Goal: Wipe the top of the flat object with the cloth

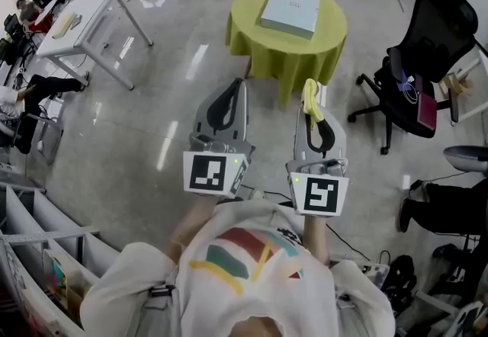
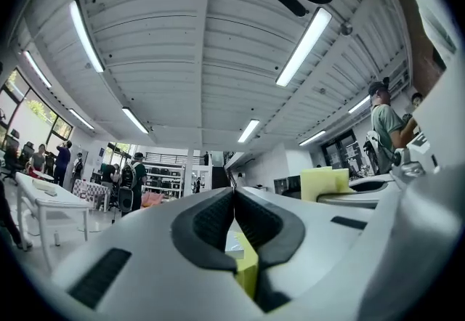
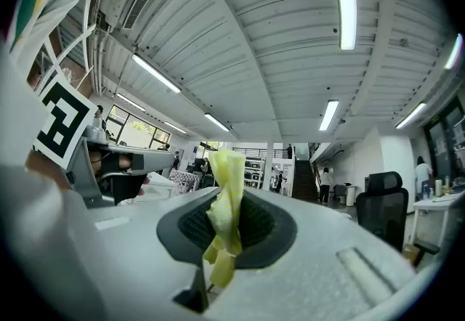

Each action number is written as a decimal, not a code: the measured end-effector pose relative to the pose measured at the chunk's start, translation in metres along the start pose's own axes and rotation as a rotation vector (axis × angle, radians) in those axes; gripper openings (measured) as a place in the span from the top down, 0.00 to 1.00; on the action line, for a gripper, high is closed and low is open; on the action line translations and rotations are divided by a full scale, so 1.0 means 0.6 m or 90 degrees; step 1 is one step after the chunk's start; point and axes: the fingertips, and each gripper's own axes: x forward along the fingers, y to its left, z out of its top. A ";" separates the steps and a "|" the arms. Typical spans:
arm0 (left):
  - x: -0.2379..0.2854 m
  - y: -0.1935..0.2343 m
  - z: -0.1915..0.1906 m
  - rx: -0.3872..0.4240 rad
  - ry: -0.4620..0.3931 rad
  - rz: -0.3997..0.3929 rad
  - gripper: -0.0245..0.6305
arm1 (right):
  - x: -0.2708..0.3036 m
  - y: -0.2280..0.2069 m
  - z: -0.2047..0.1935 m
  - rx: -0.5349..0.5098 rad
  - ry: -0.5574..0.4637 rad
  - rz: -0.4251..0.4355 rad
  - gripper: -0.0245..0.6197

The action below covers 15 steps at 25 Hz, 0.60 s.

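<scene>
A flat pale blue-white box (image 1: 290,10) lies on a round table with a yellow-green cover (image 1: 252,30), well ahead of both grippers. My right gripper (image 1: 310,95) is shut on a yellow cloth (image 1: 310,99), which sticks up between its jaws; in the right gripper view the cloth (image 3: 226,203) is pinched upright in my right gripper (image 3: 227,219). My left gripper (image 1: 240,88) is shut with nothing in it; in the left gripper view its jaws (image 2: 234,219) meet, and a strip of the yellow-green table (image 2: 247,269) shows below them. Both are held up in front of the person's chest.
A black office chair (image 1: 415,72) stands right of the round table. A white desk (image 1: 84,19) stands at the far left, with people seated nearby. Shelving runs along the lower left. Shiny floor lies between me and the round table.
</scene>
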 end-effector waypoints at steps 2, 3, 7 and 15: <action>0.003 -0.004 0.003 -0.002 -0.004 -0.005 0.94 | 0.000 -0.005 -0.003 -0.006 0.005 -0.003 0.92; 0.004 -0.005 0.003 -0.004 -0.004 -0.005 0.94 | 0.001 -0.005 -0.006 -0.012 0.009 -0.003 0.92; 0.002 0.003 -0.007 -0.014 0.010 0.006 0.94 | 0.002 -0.004 -0.016 -0.017 0.020 0.006 0.92; 0.013 0.031 -0.018 -0.023 0.029 0.025 0.94 | 0.014 -0.011 -0.028 0.017 0.034 0.005 0.92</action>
